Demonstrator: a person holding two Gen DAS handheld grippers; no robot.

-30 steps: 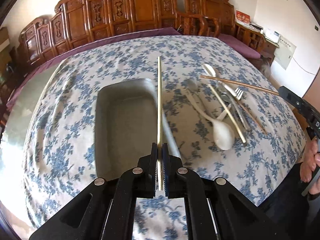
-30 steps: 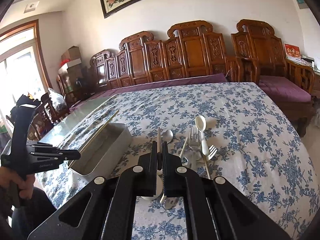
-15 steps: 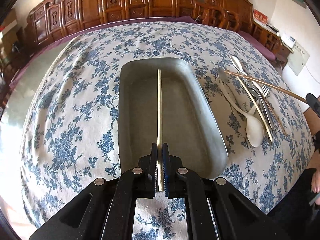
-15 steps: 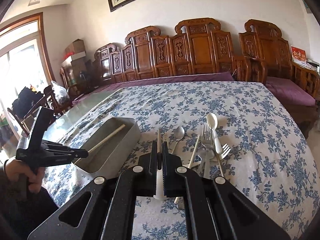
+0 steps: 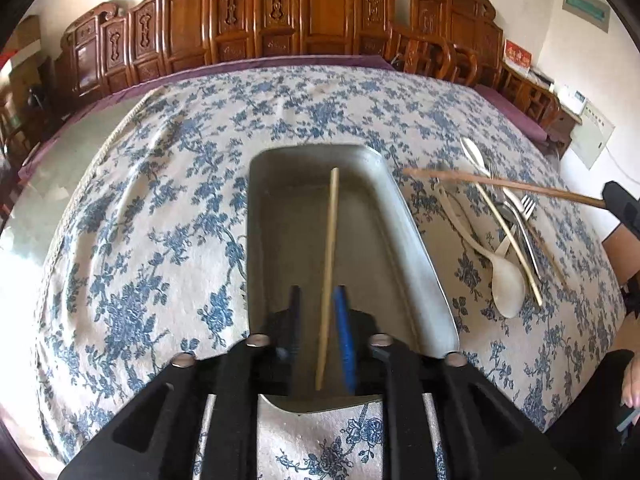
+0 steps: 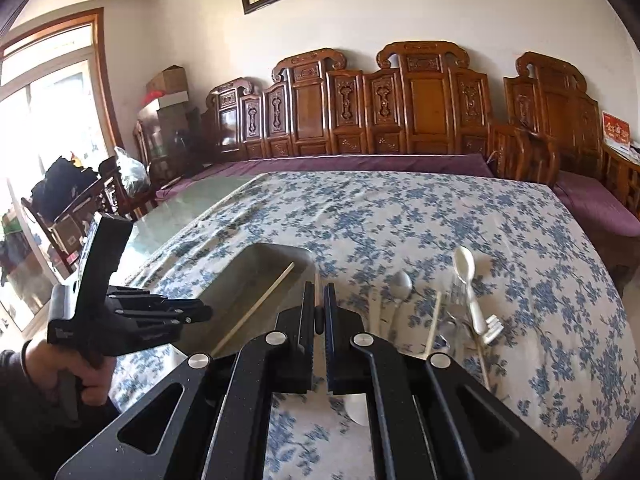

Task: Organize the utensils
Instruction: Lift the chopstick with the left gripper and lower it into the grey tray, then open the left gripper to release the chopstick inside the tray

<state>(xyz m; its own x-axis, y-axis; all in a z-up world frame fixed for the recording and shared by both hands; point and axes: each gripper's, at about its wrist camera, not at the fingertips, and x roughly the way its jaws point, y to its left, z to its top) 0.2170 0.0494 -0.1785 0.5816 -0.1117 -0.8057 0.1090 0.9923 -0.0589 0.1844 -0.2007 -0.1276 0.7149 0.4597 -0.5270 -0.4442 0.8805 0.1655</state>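
Since the previous frame the left gripper (image 5: 318, 320) has parted its fingers, and the pale chopstick (image 5: 328, 272) formerly clamped there now lies loose between them, slanting forward along the metal tray (image 5: 416, 248) directly ahead. To the right of the tray, on the floral tablecloth (image 5: 160, 240), a white spoon (image 5: 506, 284), forks (image 5: 524, 208) and further utensils lie heaped. Farthest right, the right gripper (image 6: 320, 312), jaws narrowed, grips a brown chopstick (image 5: 500, 186) whose tip reaches towards the tray rim
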